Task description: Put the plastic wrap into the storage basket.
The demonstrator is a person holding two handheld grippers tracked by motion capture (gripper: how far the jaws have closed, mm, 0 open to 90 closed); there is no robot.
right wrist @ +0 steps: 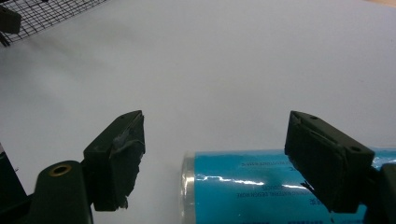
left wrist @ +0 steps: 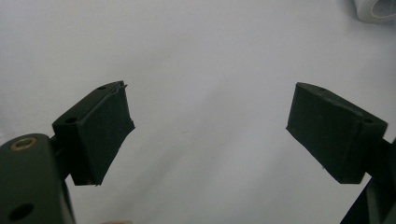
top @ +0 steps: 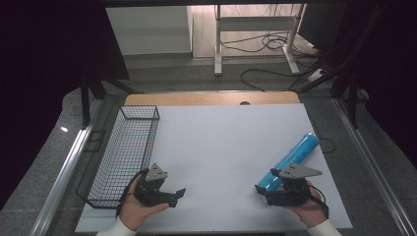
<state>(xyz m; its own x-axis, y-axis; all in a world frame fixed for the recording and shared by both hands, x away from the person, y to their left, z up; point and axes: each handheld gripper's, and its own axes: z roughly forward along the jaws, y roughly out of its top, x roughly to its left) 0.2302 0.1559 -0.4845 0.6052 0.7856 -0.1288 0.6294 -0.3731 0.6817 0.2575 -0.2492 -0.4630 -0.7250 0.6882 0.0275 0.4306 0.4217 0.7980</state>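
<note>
The blue tube lies on its side near the right edge of the white surface, slanting from the near right toward the far right corner; it has a clear end cap and a line of small print on its glossy wrap. In the right gripper view its capped end sits low between the two black jaws, closer to the right one, and the pads do not press on it. So the right tongs are spread wide and empty, poised just at the tube's near end, held in the person's right hand at the near right of the surface.

The left tongs rest near the near left corner in the person's left hand; the left gripper view shows the jaws standing apart with nothing but bare white surface between them.

Beside them, along the left edge, stands a black wire basket, long and narrow, with nothing visible inside it. Its mesh also shows at the top left corner of the right gripper view.

Judging by this layout, the work is at its very start: the tube has not been grasped or lifted. What seems to be left is closing on the tube, raising it, and carrying it across the surface, probably to the basket, though that destination is only a guess
</note>
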